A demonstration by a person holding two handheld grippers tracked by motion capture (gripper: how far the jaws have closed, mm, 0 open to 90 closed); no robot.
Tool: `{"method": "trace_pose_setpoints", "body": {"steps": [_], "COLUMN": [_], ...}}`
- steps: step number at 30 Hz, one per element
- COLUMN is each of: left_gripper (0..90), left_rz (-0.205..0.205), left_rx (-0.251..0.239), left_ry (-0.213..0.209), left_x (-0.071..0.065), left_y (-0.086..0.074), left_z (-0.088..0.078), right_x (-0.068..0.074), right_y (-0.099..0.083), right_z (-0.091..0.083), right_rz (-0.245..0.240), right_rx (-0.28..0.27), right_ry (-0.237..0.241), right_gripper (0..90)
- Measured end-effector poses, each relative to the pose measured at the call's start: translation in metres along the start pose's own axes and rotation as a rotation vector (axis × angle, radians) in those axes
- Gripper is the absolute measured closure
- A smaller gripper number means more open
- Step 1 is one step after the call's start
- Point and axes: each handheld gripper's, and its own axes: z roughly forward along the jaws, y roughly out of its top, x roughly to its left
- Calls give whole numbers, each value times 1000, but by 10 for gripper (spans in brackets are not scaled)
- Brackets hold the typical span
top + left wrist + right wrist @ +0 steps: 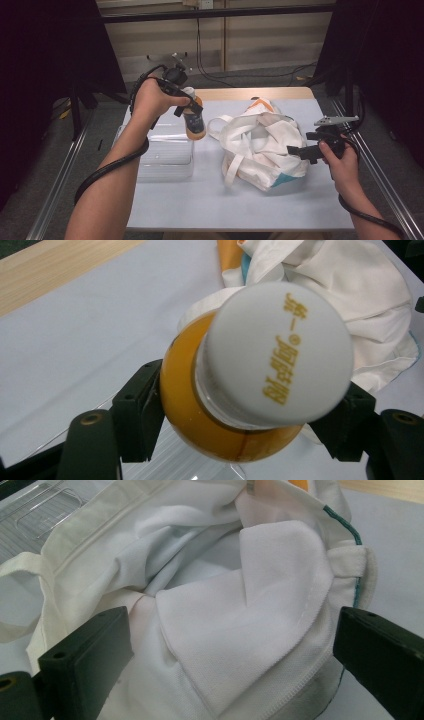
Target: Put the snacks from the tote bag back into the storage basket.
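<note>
An orange drink bottle (194, 121) with a white cap (277, 352) hangs above the table, between a clear container and a cloth bag. My left gripper (189, 106) is shut on the bottle; in the left gripper view its gripper (240, 422) has both black jaws pressing the orange body just under the cap. A rumpled white cloth bag (260, 145) with long handles lies at the middle right. My right gripper (294, 150) sits at the bag's right side, pointing left. In the right gripper view that gripper (230, 650) stands open, with folds of the bag (225, 580) between the jaws, not pinched.
A clear plastic container (167, 155) rests on the pale table (200, 200) at the left, below the bottle, and its corner (45, 510) lies beyond the bag. A wooden strip runs along the far edge. Metal rails flank the table.
</note>
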Motion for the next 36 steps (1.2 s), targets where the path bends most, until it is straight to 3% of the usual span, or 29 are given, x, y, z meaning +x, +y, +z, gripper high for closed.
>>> {"method": "trace_pose_setpoints", "body": {"steps": [36], "left_gripper": [302], "left_rz": [-33], "left_rx": [20], "left_ry": [33], "left_x": [24], "left_y": [-19], "left_z": [2], "right_x": [2], "right_y": [0], "right_z": [3], "right_rz": [-3], "right_rx": [7], "right_ry": [7], "right_gripper": [20]}}
